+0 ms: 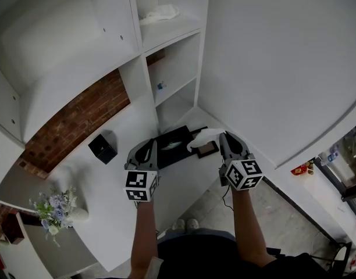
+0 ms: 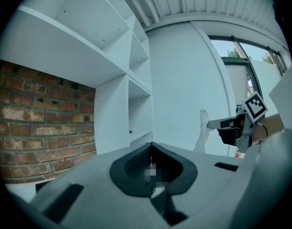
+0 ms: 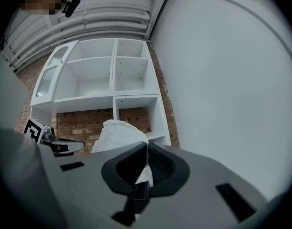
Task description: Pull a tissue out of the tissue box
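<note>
White desk (image 1: 111,185) runs under white shelves (image 1: 166,57), with a brick wall (image 1: 79,118) behind it. At the left end stands a vase of pale flowers (image 1: 53,208), and further along sits a small black cube (image 1: 103,147), well apart from the work. High on the shelves lies a crumpled white cloth (image 1: 159,13). Nothing blocks the way between the two grippers.

A black tissue box (image 1: 175,146) lies flat on the desk near the shelf foot. The tissue (image 3: 118,135) is white and bunched (it hangs in a loose fold), raised just right of the box opening.

The left gripper (image 2: 151,147) hovers by the box's left end, its jaws closed together with nothing between them. The right gripper (image 3: 147,147) has its jaws pinched tight on the tissue's upper edge.
</note>
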### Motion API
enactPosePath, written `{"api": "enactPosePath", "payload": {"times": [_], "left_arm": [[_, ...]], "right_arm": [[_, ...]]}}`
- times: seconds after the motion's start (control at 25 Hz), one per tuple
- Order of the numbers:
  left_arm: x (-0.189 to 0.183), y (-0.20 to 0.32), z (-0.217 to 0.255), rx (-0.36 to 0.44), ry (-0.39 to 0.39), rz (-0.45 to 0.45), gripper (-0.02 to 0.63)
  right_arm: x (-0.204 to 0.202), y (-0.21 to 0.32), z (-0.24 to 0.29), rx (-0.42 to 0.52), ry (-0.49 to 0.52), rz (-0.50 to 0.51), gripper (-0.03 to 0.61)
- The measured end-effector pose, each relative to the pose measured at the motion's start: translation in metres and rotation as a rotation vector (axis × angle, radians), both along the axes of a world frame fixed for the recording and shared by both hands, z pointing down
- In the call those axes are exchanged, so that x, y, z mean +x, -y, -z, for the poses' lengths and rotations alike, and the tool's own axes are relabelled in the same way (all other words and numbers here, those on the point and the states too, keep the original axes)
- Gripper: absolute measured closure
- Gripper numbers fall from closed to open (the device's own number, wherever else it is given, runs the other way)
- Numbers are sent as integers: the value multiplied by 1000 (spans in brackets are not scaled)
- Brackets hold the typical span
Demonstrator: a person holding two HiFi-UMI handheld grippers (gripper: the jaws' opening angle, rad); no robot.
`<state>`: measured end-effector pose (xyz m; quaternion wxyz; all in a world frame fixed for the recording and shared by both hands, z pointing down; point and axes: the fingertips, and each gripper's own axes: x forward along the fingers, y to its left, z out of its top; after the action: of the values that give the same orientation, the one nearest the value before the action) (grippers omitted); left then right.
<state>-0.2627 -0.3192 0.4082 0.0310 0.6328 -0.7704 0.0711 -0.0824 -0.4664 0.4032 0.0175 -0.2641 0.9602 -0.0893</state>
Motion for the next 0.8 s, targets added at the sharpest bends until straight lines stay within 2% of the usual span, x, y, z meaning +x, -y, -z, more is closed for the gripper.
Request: {"api": "enactPosePath", "payload": {"times": [0.8], "left_arm": [[4,-5,-3,-9,-2,-10,604]], "right_arm": [[-7,-15,-3,-6,-16,35,575]]}}
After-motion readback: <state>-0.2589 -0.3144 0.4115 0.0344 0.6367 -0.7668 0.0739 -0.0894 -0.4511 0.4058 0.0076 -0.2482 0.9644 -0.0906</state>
